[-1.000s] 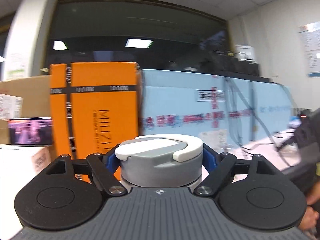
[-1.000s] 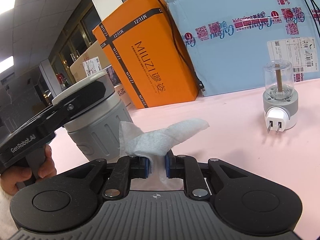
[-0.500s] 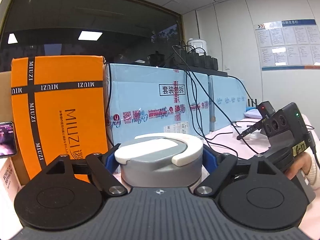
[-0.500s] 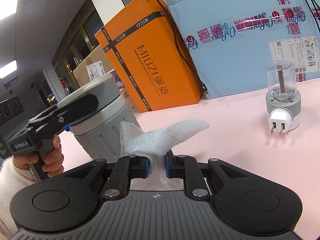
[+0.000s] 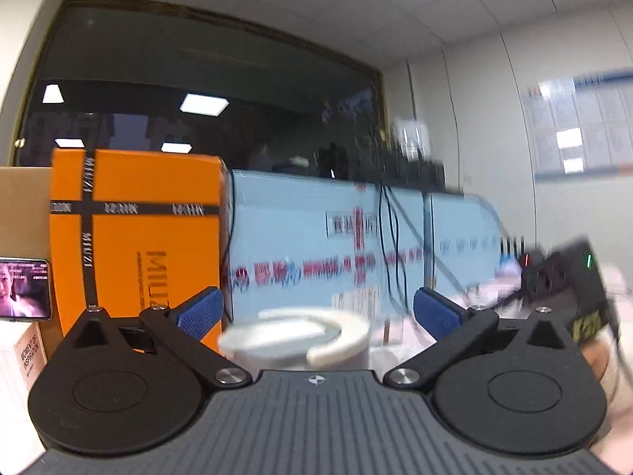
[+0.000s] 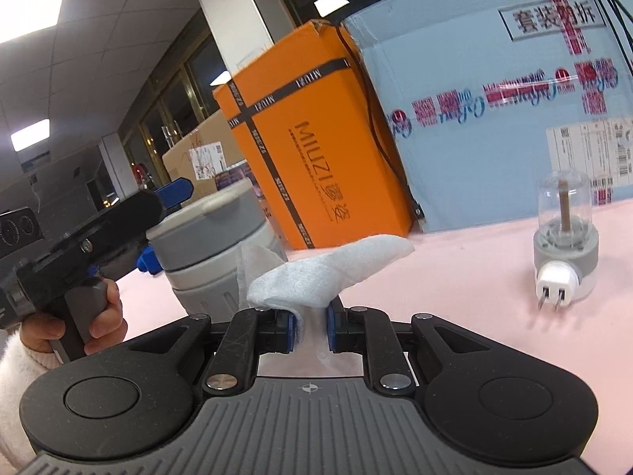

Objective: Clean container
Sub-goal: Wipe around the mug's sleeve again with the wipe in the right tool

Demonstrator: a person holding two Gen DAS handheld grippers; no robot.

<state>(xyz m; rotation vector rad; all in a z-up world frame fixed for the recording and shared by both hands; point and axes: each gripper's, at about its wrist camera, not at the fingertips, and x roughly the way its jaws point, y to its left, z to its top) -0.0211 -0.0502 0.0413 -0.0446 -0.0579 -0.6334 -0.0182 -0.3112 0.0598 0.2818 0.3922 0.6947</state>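
Container (image 5: 294, 338) sits between the wide-spread left hand-held gripper (image 5: 318, 310) — right one (image 6: 309, 326) pinches a wipe (image 6: 328, 273).

Grey container (image 6: 213, 237) with seemingly white lid, white cloth (image 6: 328, 269), black-striped orange box (image 6: 316, 150), pink table (image 6: 455, 277).

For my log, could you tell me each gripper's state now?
Left gripper: open, container released.
Right gripper: closed on the white wipe.

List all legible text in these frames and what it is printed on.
"MIUZI": orange box, side and black bands.
"套装勿拆": blue carton, framed label.
"MOMENT OF INSPIRATION": small box, lower left.
Shipping label, red tape print, wall notices: too small or blurred.
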